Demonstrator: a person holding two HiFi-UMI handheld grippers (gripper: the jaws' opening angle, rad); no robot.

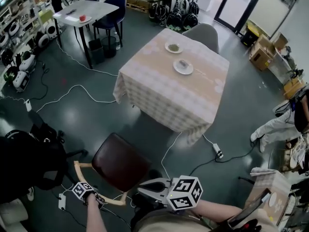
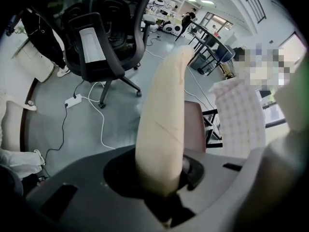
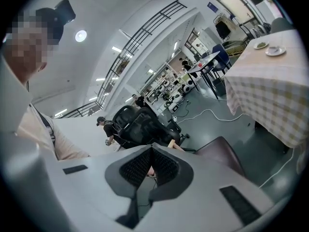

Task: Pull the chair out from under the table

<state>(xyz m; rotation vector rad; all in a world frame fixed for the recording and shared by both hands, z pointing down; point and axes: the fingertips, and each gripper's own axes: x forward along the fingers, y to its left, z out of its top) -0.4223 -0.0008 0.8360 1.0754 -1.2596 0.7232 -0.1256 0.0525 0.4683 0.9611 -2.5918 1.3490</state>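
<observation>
The chair (image 1: 118, 161) has a dark brown seat and a curved pale wooden backrest (image 1: 94, 190); it stands out on the floor, away from the table (image 1: 159, 88) with the checked cloth. My left gripper (image 1: 86, 192) points down and is shut on the backrest rail (image 2: 164, 115), which rises between its jaws in the left gripper view. My right gripper (image 1: 145, 190) hovers beside the chair's seat at the right, jaws shut with nothing in them (image 3: 151, 156). The seat (image 3: 222, 151) shows ahead of it.
Two plates (image 1: 183, 66) lie on the table, and a grey chair (image 1: 203, 33) stands at its far side. White cables and a power strip (image 1: 218, 153) lie on the floor. A black office chair (image 2: 104, 37) stands at my left. Boxes (image 1: 263, 52) sit at right.
</observation>
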